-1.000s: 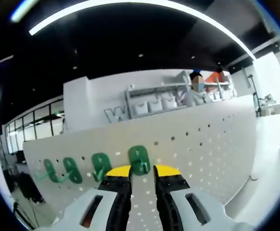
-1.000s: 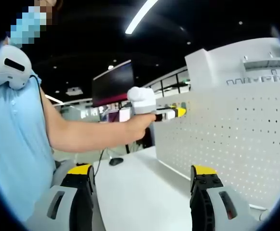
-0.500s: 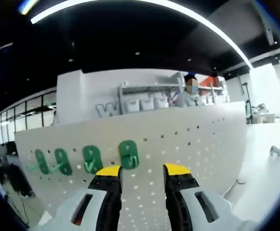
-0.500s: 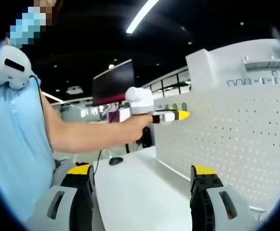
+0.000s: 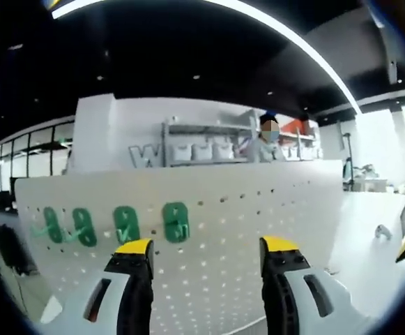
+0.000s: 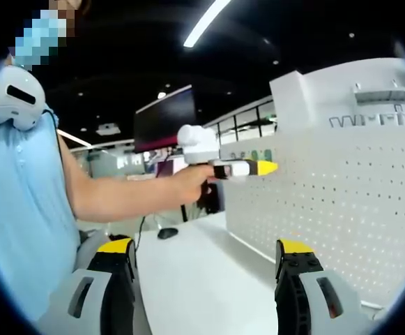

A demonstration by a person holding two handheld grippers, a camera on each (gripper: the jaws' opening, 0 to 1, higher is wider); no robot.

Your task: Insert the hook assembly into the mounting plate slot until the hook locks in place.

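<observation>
Hooks (image 5: pixel 176 222), green, four of them, hung in a row on the white pegboard (image 5: pixel 272 209), left part of it, seen in my left gripper view. The rightmost hook sat just above my left claw (image 5: pixel 205 246), a bit left of the gap between the yellow tips. My left claw was spread wide and held nothing, pulled back off the pegboard face. A person stood behind the pegboard's top edge, by a shelf (image 5: pixel 202 136).

In my right gripper view, the pegboard (image 6: pixel 341 195) stood upright along the far side of the white table (image 6: pixel 202 279). My left claw (image 6: pixel 263 167) came in from the left, held in my hand (image 6: pixel 188 185), yellow tip pointing at the pegboard, near it; couldn't tell if touching. My right claw (image 6: pixel 205 250) was spread wide, empty, low over the table, well apart from the pegboard. A dark mouse (image 6: pixel 167 234) lay on the table near the pegboard's far end.
</observation>
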